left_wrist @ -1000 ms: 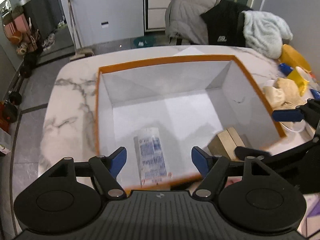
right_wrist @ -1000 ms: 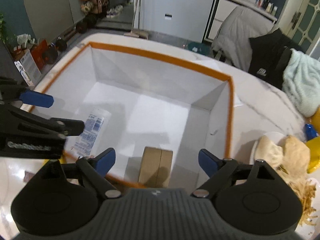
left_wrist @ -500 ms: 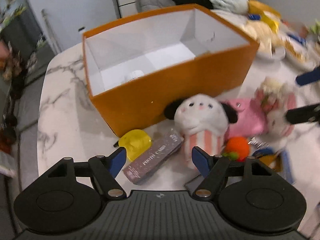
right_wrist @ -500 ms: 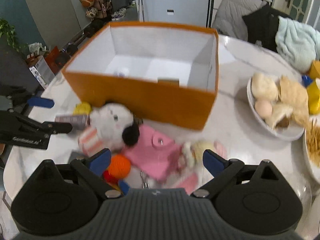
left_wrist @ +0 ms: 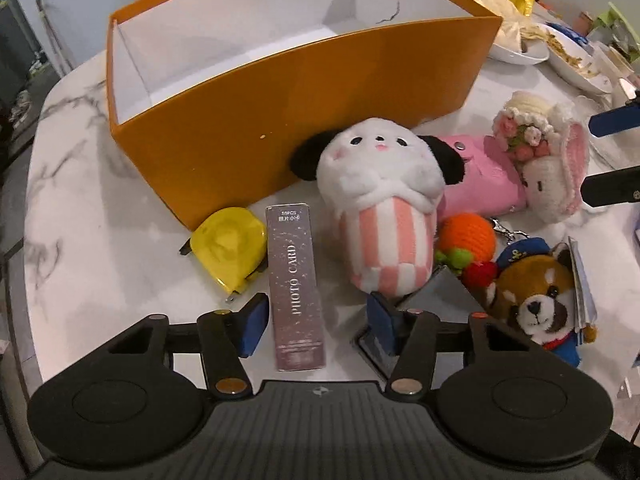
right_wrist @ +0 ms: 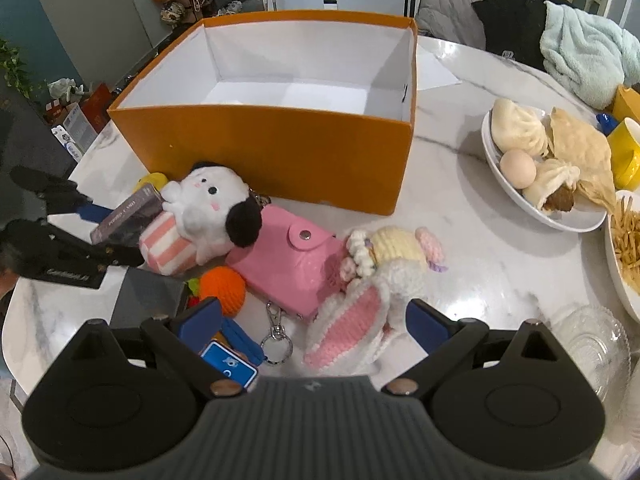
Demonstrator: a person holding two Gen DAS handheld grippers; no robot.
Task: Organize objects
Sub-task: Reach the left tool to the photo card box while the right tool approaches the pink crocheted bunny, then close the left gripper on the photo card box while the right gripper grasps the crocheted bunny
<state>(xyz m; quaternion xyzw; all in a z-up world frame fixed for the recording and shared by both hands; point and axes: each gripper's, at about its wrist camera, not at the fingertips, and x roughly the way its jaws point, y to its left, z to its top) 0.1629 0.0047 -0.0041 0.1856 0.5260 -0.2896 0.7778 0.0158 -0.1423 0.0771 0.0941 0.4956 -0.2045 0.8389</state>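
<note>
An orange box (left_wrist: 304, 92) with a white inside stands open on the marble table; it also shows in the right wrist view (right_wrist: 280, 148). In front of it lie a purple photo card box (left_wrist: 295, 280), a yellow tape measure (left_wrist: 228, 246), a white plush in a striped cup (left_wrist: 380, 204), a pink pouch (right_wrist: 288, 264), an orange knit fruit (left_wrist: 466, 240), a crochet bunny (right_wrist: 360, 308) and a red panda plush (left_wrist: 536, 296). My left gripper (left_wrist: 316, 324) is open around the near end of the photo card box. My right gripper (right_wrist: 314, 320) is open around the bunny's ear.
A bowl of buns and an egg (right_wrist: 536, 160), a plate of shredded food (right_wrist: 628, 240) and a yellow cup (right_wrist: 626, 152) stand at the right. A glass dish (right_wrist: 592, 344) is near my right gripper. A chair with clothes (right_wrist: 520, 28) is behind the table.
Both grippers pulled back out of the box and dropped low over the toys in front of it. The left now straddles the photo card box, the right the bunny.
</note>
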